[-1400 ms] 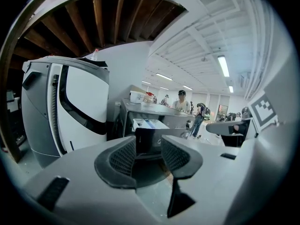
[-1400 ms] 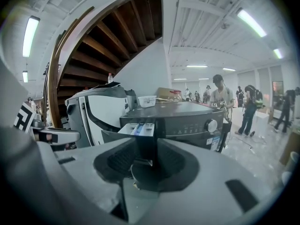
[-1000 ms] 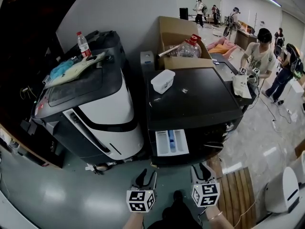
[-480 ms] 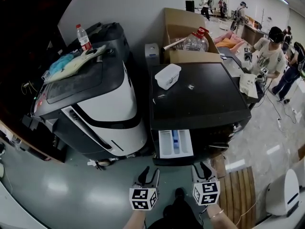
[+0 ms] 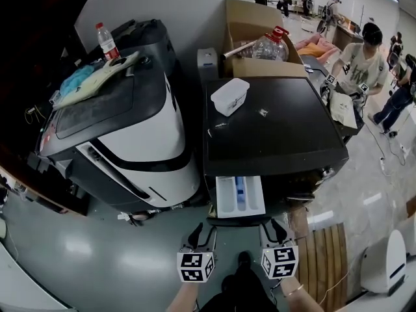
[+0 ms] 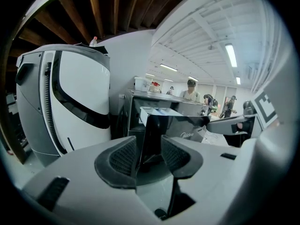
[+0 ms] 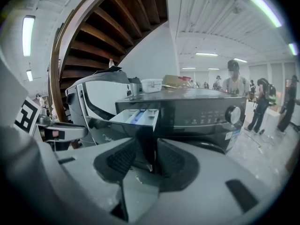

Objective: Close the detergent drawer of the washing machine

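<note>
Here, the detergent drawer [image 5: 240,195] stands pulled out from the front of the black washing machine [image 5: 273,132], at about 1 o'clock from the left gripper [image 5: 199,234] and 11 o'clock from the right gripper [image 5: 272,229]; both tongs are released, jaws apart with nothing between them; the step seems to be the approach; the next move calls for pressing on the drawer front and pushing straight toward 12 o'clock; compared with a second ago, the grippers are nearer to the drawer.
</note>
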The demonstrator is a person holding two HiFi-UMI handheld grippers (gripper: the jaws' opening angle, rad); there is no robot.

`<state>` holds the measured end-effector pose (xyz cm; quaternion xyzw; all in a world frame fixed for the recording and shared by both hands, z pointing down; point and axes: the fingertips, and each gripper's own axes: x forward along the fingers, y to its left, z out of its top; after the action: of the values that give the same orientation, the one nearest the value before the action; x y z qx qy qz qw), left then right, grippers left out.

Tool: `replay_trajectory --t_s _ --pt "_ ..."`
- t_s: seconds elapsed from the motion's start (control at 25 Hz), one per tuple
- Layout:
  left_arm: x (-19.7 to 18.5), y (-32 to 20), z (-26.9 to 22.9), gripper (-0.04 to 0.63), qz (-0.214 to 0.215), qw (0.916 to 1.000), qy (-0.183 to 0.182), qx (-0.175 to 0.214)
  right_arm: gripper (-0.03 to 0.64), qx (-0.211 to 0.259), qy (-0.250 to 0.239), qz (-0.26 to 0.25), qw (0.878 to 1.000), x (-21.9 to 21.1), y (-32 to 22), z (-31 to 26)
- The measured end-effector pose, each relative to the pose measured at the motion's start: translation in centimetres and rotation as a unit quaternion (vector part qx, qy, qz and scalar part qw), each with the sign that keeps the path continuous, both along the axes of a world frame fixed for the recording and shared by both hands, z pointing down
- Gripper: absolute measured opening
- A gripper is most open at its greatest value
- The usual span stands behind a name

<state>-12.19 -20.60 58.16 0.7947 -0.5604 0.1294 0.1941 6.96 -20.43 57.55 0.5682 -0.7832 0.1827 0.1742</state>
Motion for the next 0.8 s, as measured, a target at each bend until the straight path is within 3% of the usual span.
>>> replay_trajectory --t_s 0.8 --pt "0.93 -1.2 0.51 0.147 0.02 0.9998 -0.008 -0.005 0.127 0.005 0.007 -0.021 1.0 -0.53 -0.44 0.53"
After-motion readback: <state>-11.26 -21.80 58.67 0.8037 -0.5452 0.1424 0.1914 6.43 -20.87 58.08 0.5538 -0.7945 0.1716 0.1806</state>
